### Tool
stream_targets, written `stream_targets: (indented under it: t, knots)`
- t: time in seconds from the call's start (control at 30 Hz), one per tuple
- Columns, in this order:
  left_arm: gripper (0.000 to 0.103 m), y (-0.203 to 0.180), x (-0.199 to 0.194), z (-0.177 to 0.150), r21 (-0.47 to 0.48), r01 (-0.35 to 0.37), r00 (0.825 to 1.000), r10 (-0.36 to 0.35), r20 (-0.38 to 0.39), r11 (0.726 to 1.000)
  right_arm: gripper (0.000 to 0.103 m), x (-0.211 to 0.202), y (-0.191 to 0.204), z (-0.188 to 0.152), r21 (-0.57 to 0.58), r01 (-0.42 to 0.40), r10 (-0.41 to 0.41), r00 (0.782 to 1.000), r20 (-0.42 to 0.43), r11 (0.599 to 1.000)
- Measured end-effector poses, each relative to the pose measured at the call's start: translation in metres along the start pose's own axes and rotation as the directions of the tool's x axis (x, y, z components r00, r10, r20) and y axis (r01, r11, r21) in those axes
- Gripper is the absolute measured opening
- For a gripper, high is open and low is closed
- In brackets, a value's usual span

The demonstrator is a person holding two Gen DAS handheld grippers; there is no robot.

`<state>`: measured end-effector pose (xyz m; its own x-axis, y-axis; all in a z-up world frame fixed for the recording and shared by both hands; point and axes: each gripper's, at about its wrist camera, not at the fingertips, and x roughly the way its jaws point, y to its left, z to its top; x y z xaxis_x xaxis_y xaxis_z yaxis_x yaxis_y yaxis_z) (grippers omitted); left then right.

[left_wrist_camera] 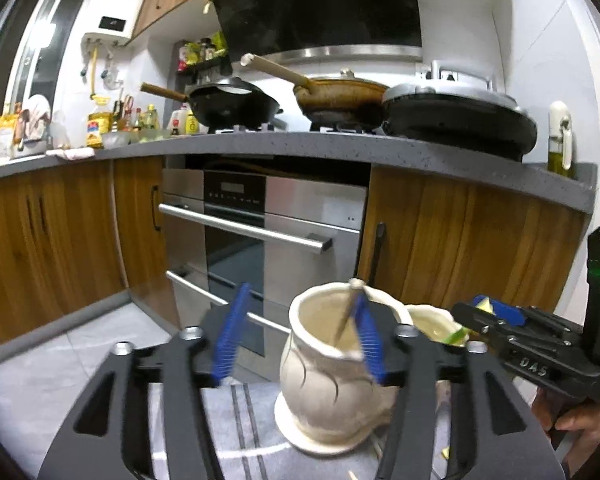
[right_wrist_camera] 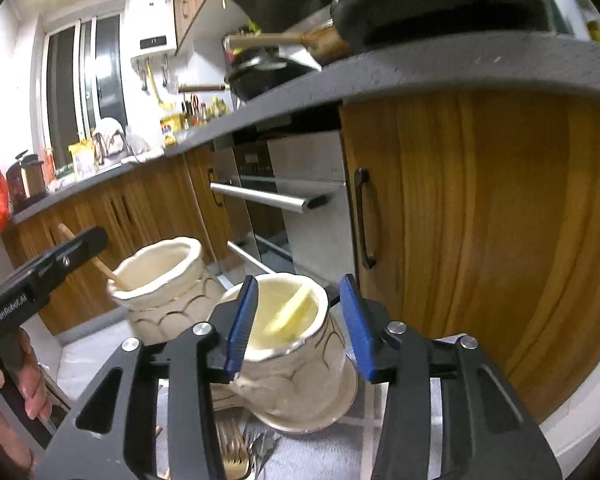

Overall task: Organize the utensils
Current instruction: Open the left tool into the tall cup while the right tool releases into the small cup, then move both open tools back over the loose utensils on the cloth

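Left wrist view: the left gripper [left_wrist_camera: 300, 334] has its blue fingers [left_wrist_camera: 230, 332] spread apart, with nothing pressed between them; a cream ceramic jar [left_wrist_camera: 324, 384] stands partly between them, its rim near the right-hand pad; a thin metal utensil [left_wrist_camera: 346, 312] leans inside this jar, its upper end projecting above the rim; the jar has a wavy hand-formed lip, dark curved lines on its body and a flared foot; it stands on a grey striped cloth [left_wrist_camera: 240, 412]. Right wrist view: the right gripper [right_wrist_camera: 300, 330] also has its fingers [right_wrist_camera: 242, 328] parted and gripping nothing; a second cream jar [right_wrist_camera: 300, 380] of the same pattern sits between them, tilted in the picture; a pale yellow utensil [right_wrist_camera: 290, 308] leans inside it; forks [right_wrist_camera: 232, 452] lie on the cloth below the gripper; the first jar stands just beside the second, to its left, holding a wooden utensil [right_wrist_camera: 100, 262]; wooden cabinets [right_wrist_camera: 480, 240] and an oven [right_wrist_camera: 292, 200] stand behind.
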<state>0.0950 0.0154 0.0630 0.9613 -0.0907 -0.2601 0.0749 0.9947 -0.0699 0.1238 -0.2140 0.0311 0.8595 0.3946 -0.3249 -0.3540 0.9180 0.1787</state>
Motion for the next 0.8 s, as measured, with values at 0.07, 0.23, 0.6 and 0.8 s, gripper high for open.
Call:
stream_targets:
  t: [0.07, 0.23, 0.6, 0.8]
  knots:
    - [0.071, 0.004, -0.011, -0.008, -0.011, -0.015, 1.000, 0.015, -0.001, 1.000, 0.056, -0.015, 0.000, -0.005, 0.010, 0.002, -0.002, 1.000, 0.024, 1.000]
    - [0.086, 0.013, -0.032, -0.030, -0.054, -0.032, 0.999, 0.030, -0.039, 0.998, 0.082, -0.048, 0.002, -0.024, -0.015, 0.016, -0.015, 0.998, 0.058, 1.000]
    - [0.092, 0.017, -0.059, -0.071, -0.069, -0.101, 0.988, 0.091, -0.127, 0.992, 0.098, -0.087, 0.003, -0.053, -0.032, 0.059, -0.057, 0.997, 0.056, 0.998]
    - [0.093, 0.010, -0.070, -0.087, -0.027, -0.105, 0.979, 0.099, -0.180, 0.994, 0.098, -0.101, -0.004, -0.066, -0.047, 0.092, -0.091, 0.995, 0.035, 0.995]
